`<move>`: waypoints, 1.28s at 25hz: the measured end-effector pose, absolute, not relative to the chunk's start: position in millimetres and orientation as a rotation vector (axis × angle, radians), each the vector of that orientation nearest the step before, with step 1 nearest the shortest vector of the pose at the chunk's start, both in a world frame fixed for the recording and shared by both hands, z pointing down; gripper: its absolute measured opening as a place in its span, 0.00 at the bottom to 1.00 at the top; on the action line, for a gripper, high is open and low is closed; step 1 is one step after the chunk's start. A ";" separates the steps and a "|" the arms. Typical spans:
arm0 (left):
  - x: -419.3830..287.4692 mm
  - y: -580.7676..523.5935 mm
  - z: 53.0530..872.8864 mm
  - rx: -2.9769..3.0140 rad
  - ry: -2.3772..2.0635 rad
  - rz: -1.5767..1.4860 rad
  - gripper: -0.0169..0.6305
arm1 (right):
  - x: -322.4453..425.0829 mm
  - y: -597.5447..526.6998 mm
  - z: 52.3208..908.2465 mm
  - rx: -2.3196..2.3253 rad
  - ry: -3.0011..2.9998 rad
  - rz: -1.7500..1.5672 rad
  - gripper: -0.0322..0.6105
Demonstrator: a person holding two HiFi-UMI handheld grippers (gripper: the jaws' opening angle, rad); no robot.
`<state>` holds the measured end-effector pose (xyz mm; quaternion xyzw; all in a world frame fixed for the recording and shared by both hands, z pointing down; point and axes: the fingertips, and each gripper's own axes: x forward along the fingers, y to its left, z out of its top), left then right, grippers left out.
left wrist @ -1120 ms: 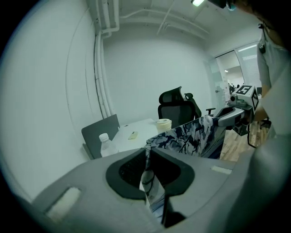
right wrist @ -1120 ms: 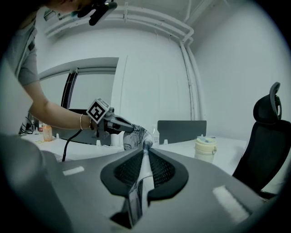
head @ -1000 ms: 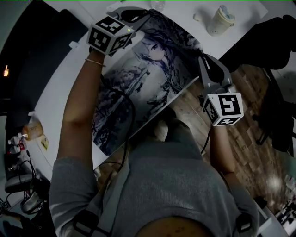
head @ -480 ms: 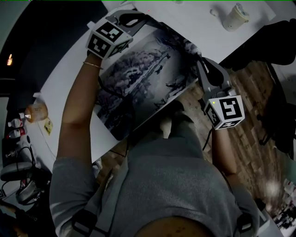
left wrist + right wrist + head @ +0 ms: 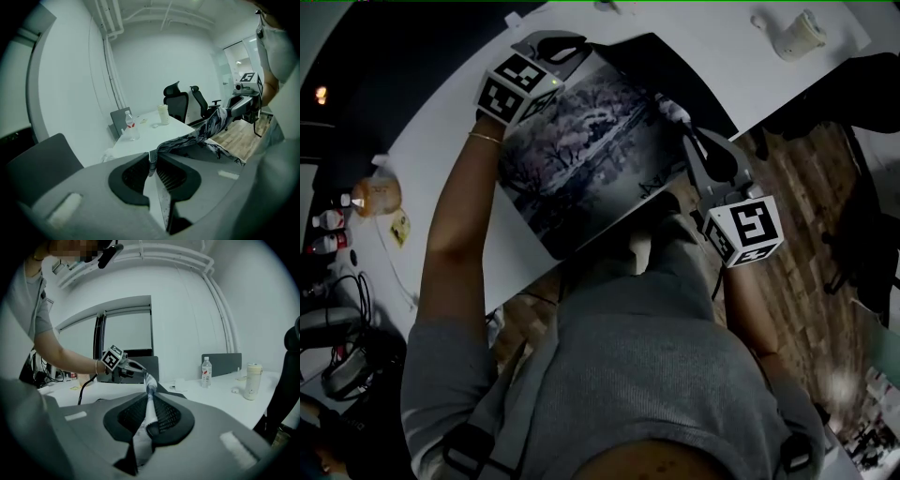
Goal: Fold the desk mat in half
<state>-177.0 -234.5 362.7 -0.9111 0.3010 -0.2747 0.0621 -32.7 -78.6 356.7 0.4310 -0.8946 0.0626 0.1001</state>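
The desk mat, printed with a grey drawing, is held up over the white table near its front edge. My left gripper is shut on its upper left corner. My right gripper is shut on the corner to the right. The held edge stretches between them. In the left gripper view the mat's corner sits pinched in my left gripper, and the mat runs across to the other gripper. In the right gripper view my right gripper clamps the mat's edge. A dark part lies beyond the held edge.
A pale cup stands at the table's far right, and a water bottle stands near it. An orange-capped bottle and cables are at the left. Black office chairs stand on the wooden floor at the right.
Both grippers have carried the held edge across the table, away from the cup. Less of the printed side shows, and the dark part beyond the edge has grown.
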 end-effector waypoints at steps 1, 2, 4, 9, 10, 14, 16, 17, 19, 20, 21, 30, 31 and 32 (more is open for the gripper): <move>-183.6 -231.1 366.3 -2.759 0.922 -0.826 0.11 | -39.7 -74.6 359.3 1.259 -2.645 0.189 0.11; -190.0 -227.6 369.6 -2.762 0.933 -0.822 0.11 | -46.5 -70.8 362.0 1.245 -2.645 0.192 0.11; -203.5 -220.3 376.1 -2.763 0.948 -0.827 0.11 | -60.2 -63.2 367.6 1.207 -2.648 0.196 0.11; -232.9 -202.7 396.4 -2.738 0.981 -0.907 0.11 | -83.2 -48.4 386.0 1.140 -2.635 0.238 0.11; -238.5 -199.2 401.5 -2.729 0.985 -0.925 0.11 | -87.0 -46.2 389.0 1.128 -2.636 0.246 0.11; -262.6 -184.0 419.2 -2.750 1.019 -0.944 0.11 | -107.2 -35.2 396.8 1.057 -2.646 0.249 0.11; -272.8 -176.4 426.5 -2.761 1.031 -0.952 0.11 | -118.8 -27.3 400.7 1.004 -2.647 0.236 0.11; -277.1 -173.0 429.2 -2.762 1.037 -0.958 0.12 | -123.9 -23.6 402.9 0.981 -2.647 0.232 0.11; -285.2 -166.1 434.0 -2.758 1.049 -0.980 0.11 | -133.1 -16.5 407.9 0.944 -2.649 0.234 0.11; -289.2 -163.0 436.8 -2.752 1.051 -0.991 0.11 | -137.3 -13.0 410.7 0.927 -2.650 0.237 0.11; -293.0 -160.4 439.5 -2.744 1.053 -0.999 0.12 | -141.2 -9.5 413.8 0.909 -2.651 0.239 0.11; -331.9 -137.5 462.4 -2.727 1.120 -1.036 0.11 | -181.9 20.6 430.8 0.739 -2.660 0.225 0.11; -336.6 -134.5 464.2 -2.727 1.130 -1.038 0.11 | -186.5 24.0 432.5 0.721 -2.662 0.226 0.11; -341.3 -131.5 465.8 -2.724 1.139 -1.042 0.11 | -191.2 27.2 434.2 0.702 -2.664 0.226 0.11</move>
